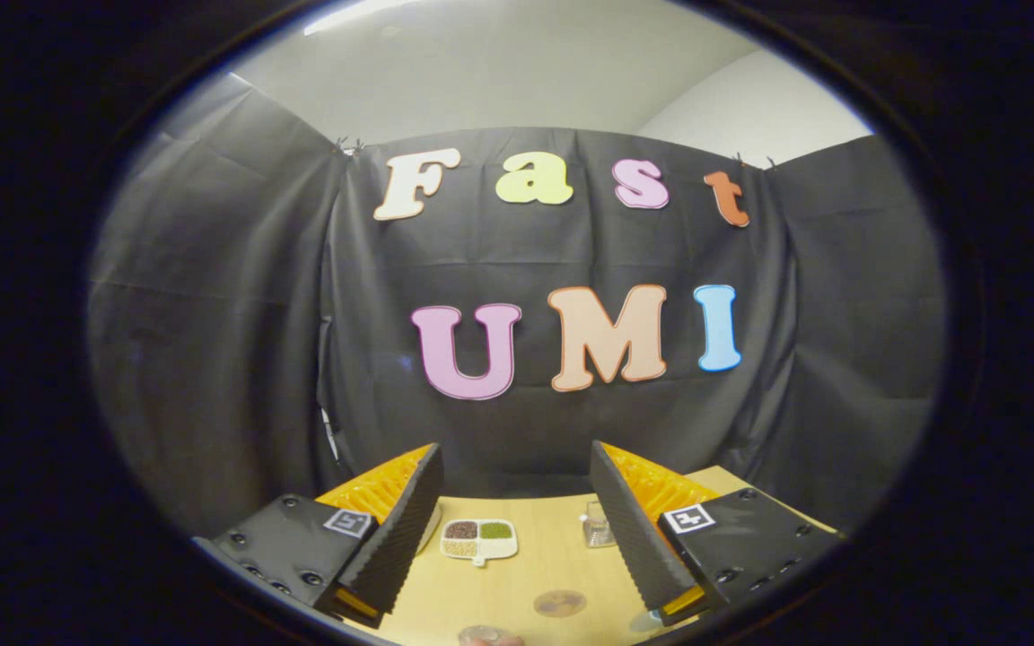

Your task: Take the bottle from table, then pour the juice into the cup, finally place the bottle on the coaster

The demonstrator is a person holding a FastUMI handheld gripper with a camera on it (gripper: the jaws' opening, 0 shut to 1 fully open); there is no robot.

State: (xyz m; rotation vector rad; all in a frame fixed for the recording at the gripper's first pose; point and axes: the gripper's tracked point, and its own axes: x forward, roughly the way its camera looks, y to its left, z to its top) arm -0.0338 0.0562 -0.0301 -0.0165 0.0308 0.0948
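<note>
Coaster (559,603): small round brownish disc — flat on the light wooden table, between the two fingers and near them.
Cup (597,525): clear, upright, farther out on the table, just beside the inner face of the right finger — partly hidden by it.
Bottle (488,636): a round, pale, blurred top nearest the camera, below the coaster; probably the bottle's cap, too unclear to confirm.

We see a pale wooden table (562,561) carrying a white divided dish (479,541) – its sections brown, green and beige – a clear glass cup (597,525) and a mottled brown round coaster (559,603).
</note>
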